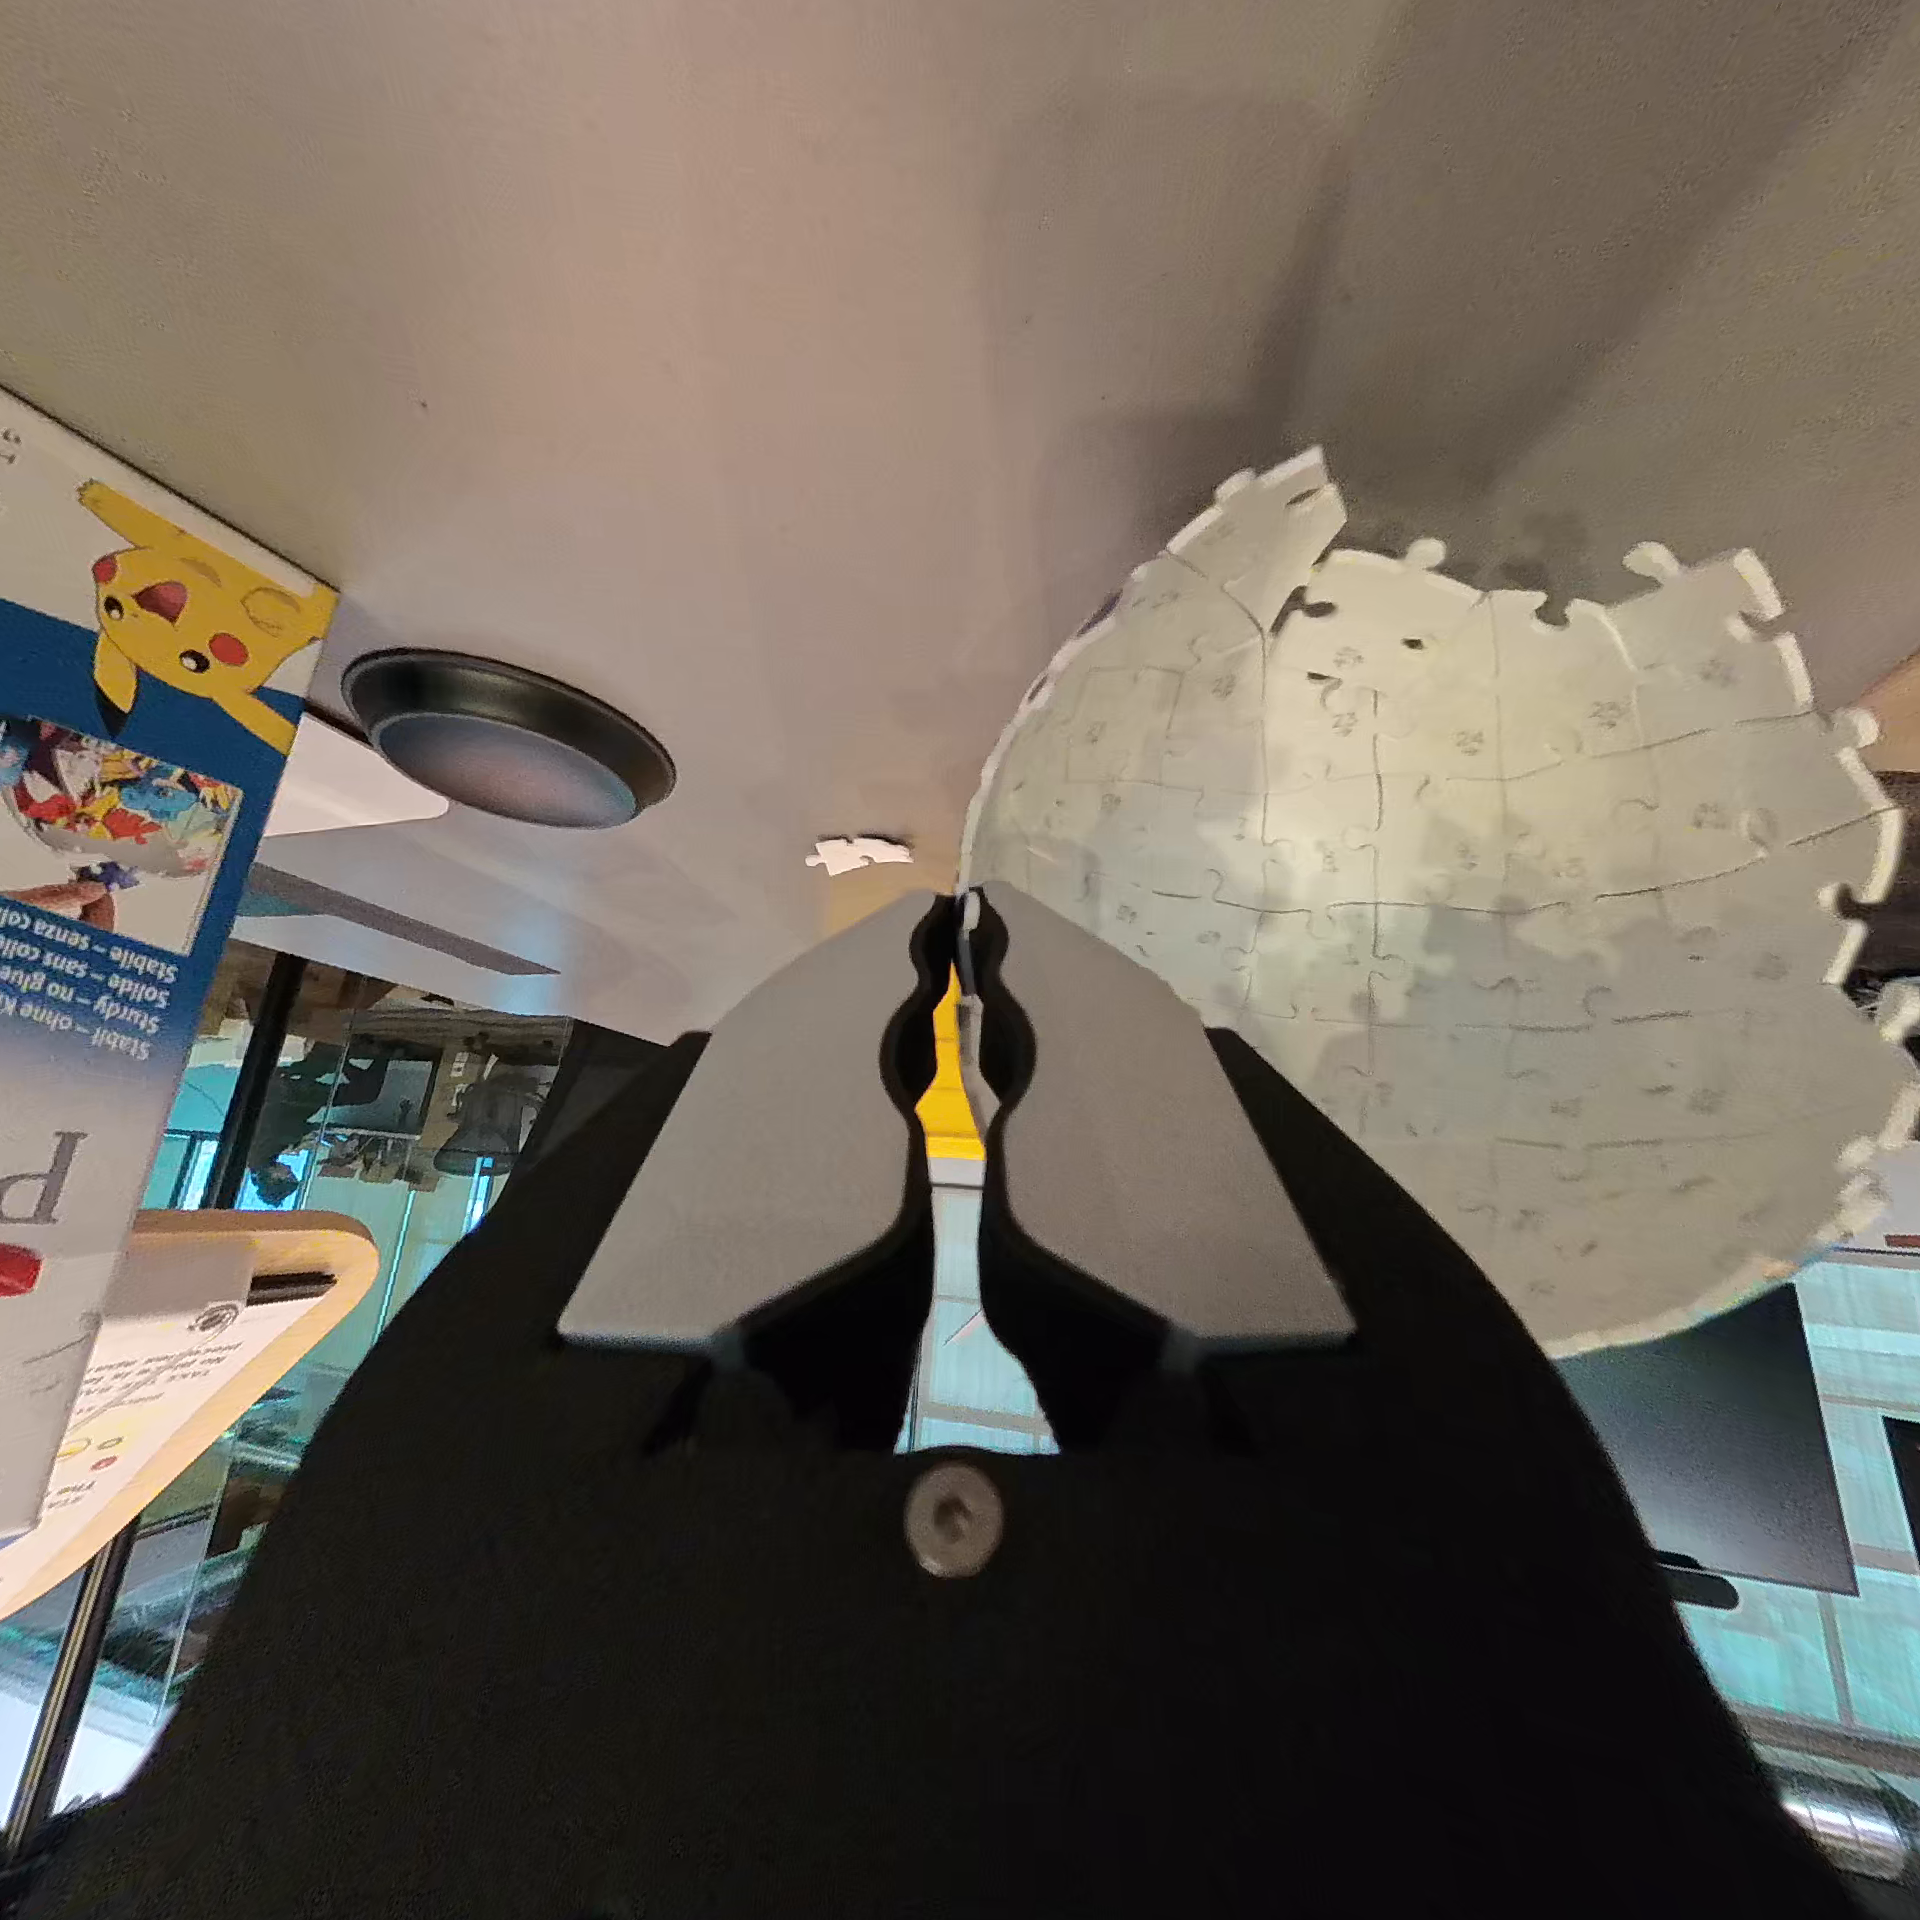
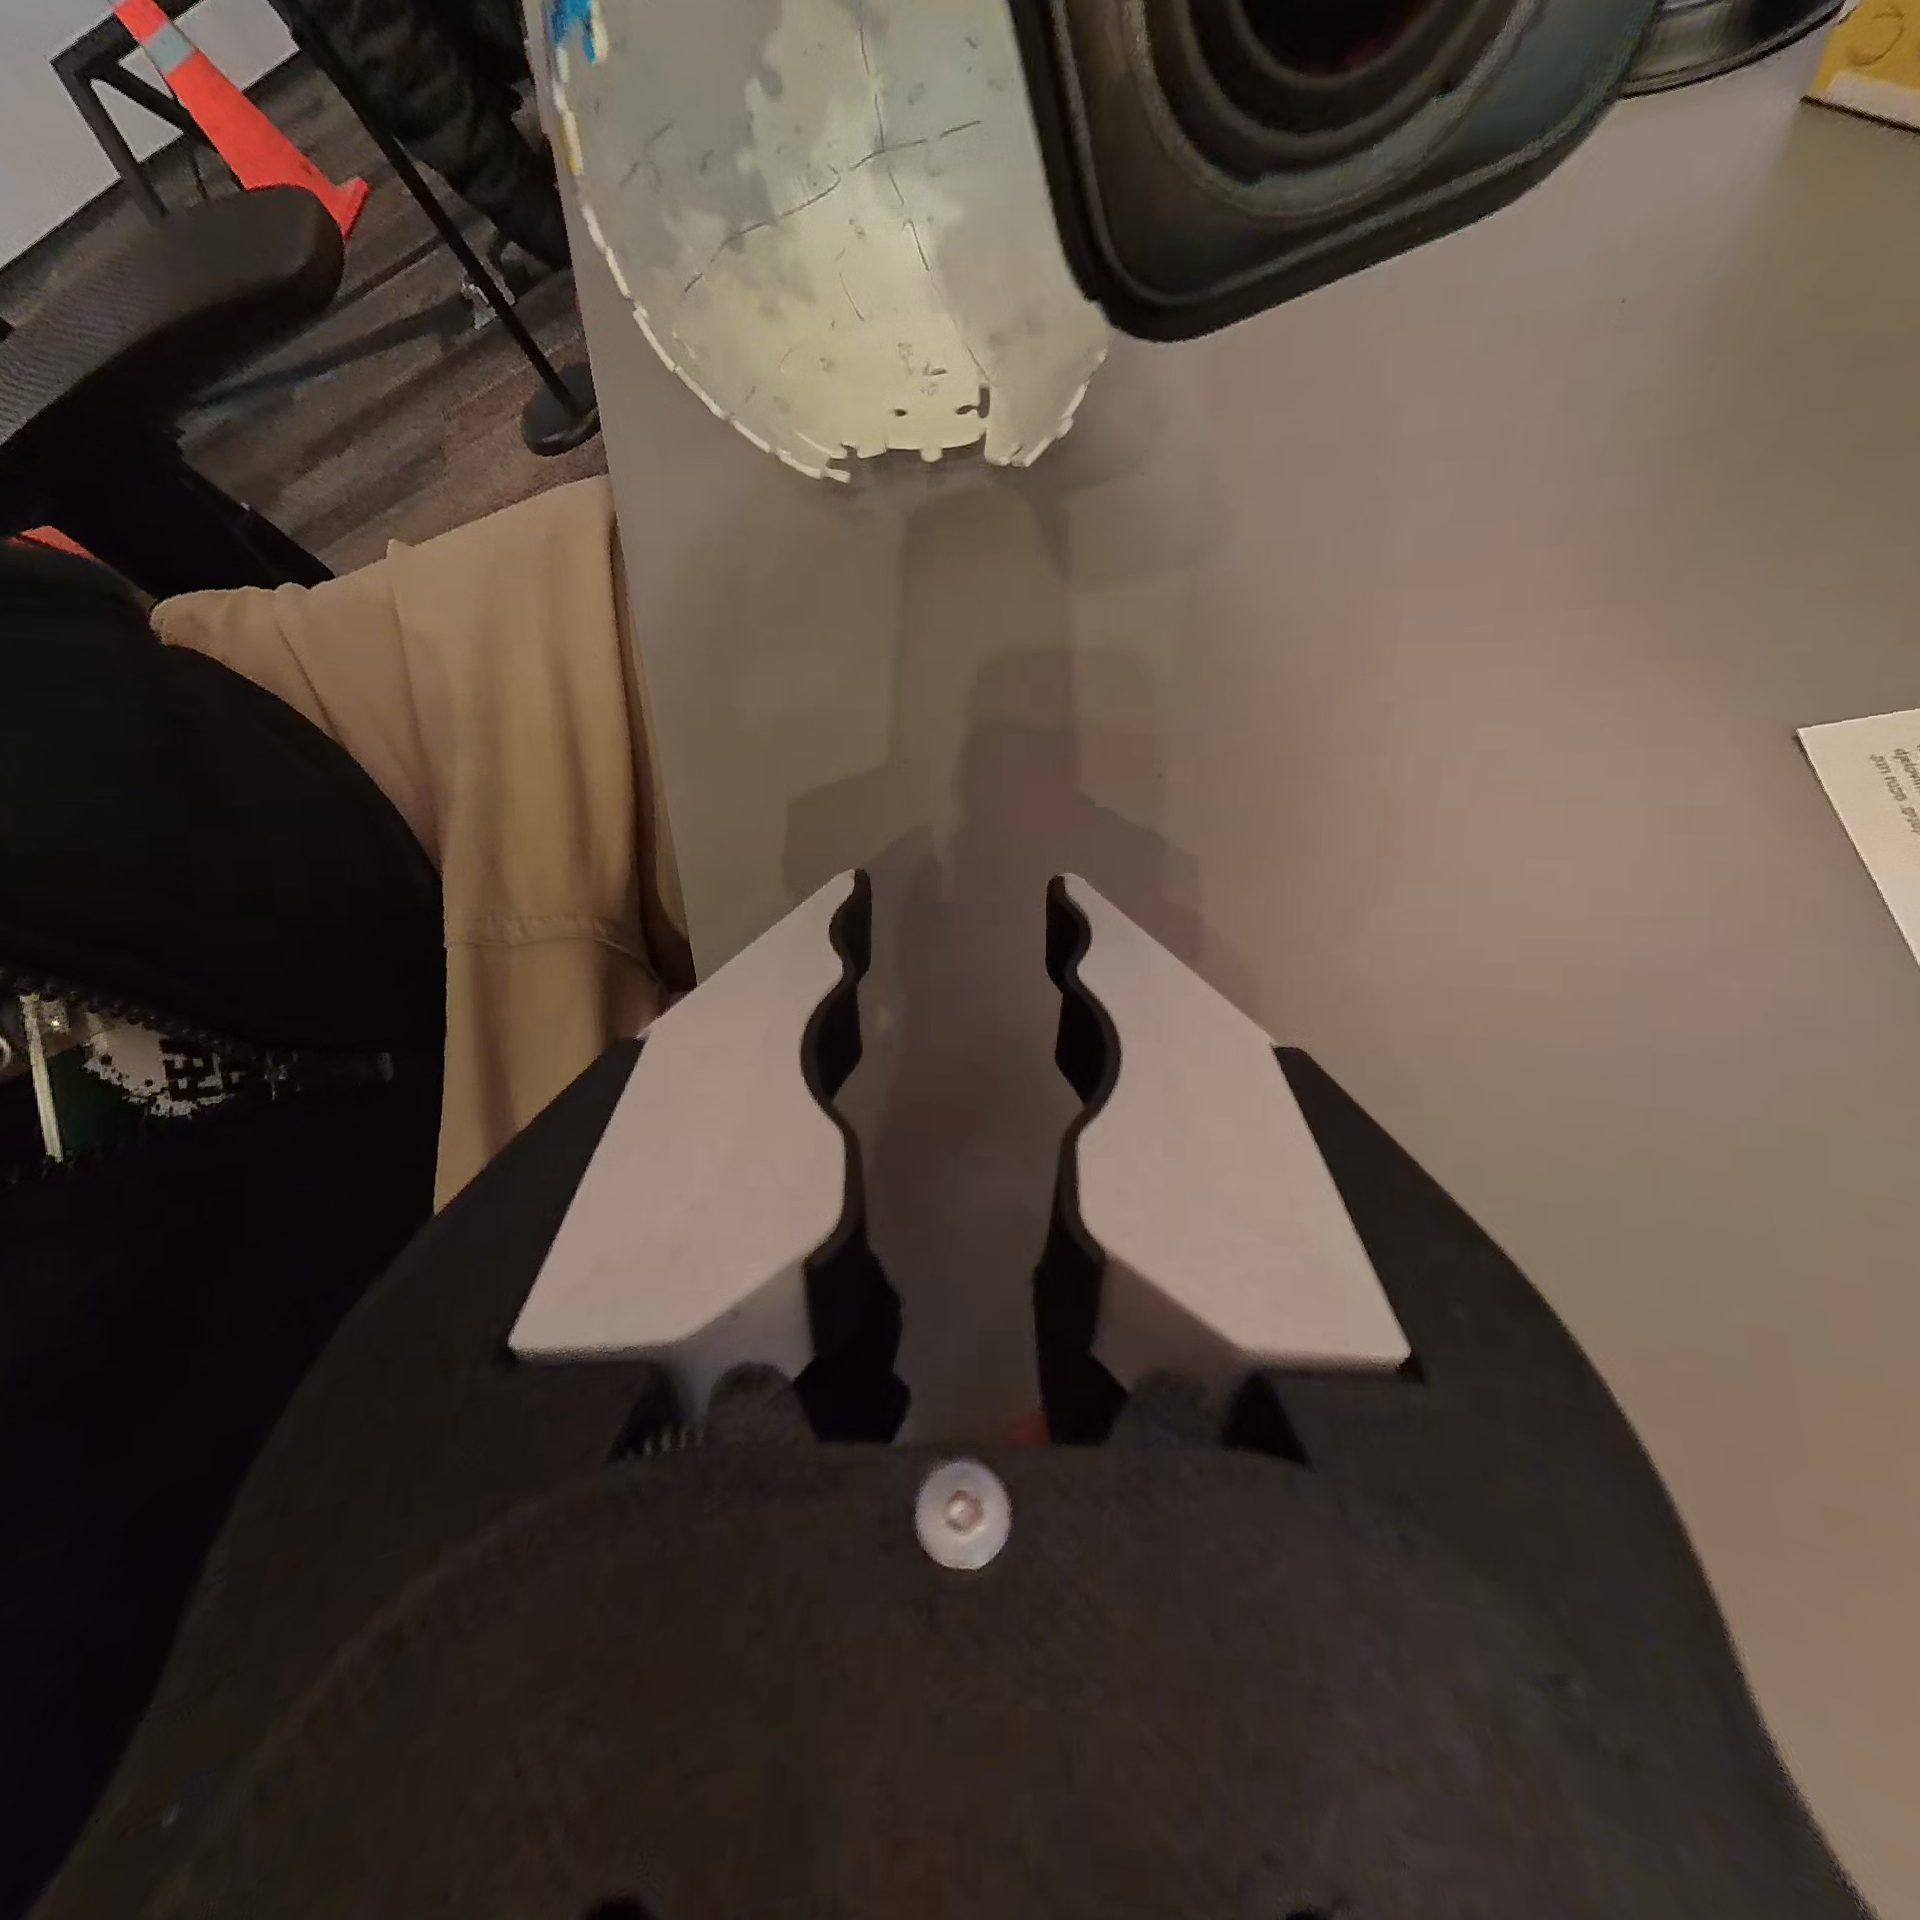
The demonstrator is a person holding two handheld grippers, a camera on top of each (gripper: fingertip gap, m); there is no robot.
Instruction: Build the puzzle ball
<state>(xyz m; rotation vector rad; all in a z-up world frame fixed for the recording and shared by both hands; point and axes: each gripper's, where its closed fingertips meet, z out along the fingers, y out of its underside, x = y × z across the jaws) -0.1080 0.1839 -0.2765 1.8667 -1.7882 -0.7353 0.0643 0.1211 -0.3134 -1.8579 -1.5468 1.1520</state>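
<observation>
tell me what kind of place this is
Probably an office or lab workspace: a plain grey table, a black office chair on dark carpet, and an orange traffic cone by the white wall.

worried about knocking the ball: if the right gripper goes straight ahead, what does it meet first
Probably the half-built puzzle ball. The open right gripper has only bare table before it, though depth is unclear.
</observation>
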